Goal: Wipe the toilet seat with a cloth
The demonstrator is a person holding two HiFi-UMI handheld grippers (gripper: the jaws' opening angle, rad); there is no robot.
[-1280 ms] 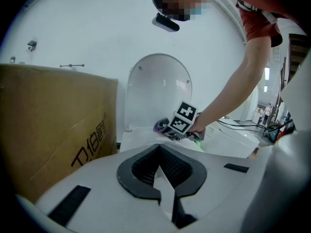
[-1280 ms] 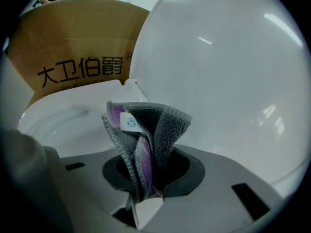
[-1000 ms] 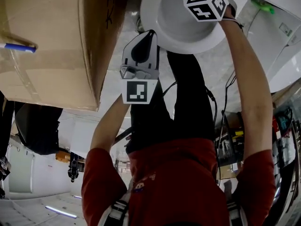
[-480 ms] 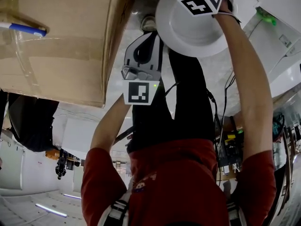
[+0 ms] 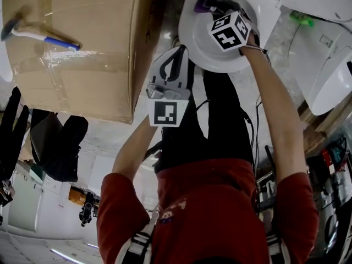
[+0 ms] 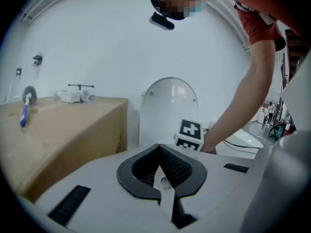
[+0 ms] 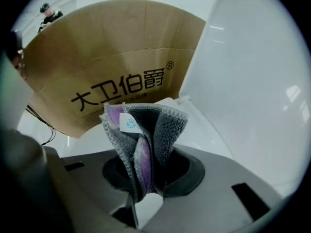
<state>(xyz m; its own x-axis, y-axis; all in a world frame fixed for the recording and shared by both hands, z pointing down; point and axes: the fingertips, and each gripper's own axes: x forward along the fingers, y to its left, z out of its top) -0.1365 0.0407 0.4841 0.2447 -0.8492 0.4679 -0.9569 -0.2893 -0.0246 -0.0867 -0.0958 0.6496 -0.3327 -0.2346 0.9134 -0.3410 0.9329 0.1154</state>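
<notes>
- The cloth [image 7: 146, 130] is a thick knitted microfibre, grey with purple patches, a zigzag-stitched edge and a small round label. It is bunched into upright folds.
- The right gripper [image 7: 146, 178] has its dark, ribbed jaws clamped on the lower end of the cloth, and the folds fan out above them.
- In the head view the right gripper [image 5: 212, 7] reaches over the toilet seat [image 5: 193, 40], a smooth, glossy white oval ring. The cloth [image 5: 206, 3] shows purple at the far side of the ring. Whether it touches the seat cannot be told.
- The lid [image 7: 252, 81] stands raised, a plain white rounded shell.
- The left gripper [image 6: 163, 171] has a matte grey body, and its jaws are pressed together with nothing between them. It hangs apart from the toilet, between the seat and the cardboard box [image 6: 63, 135].
- The box is large and brown, with taped seams and black printed characters on the side facing the toilet.
- A blue-handled brush [image 5: 41, 33] lies on top of the box.
- The floor [image 5: 256, 81] is pale and mottled, and the wall [image 6: 97, 42] behind the toilet is plain white.
</notes>
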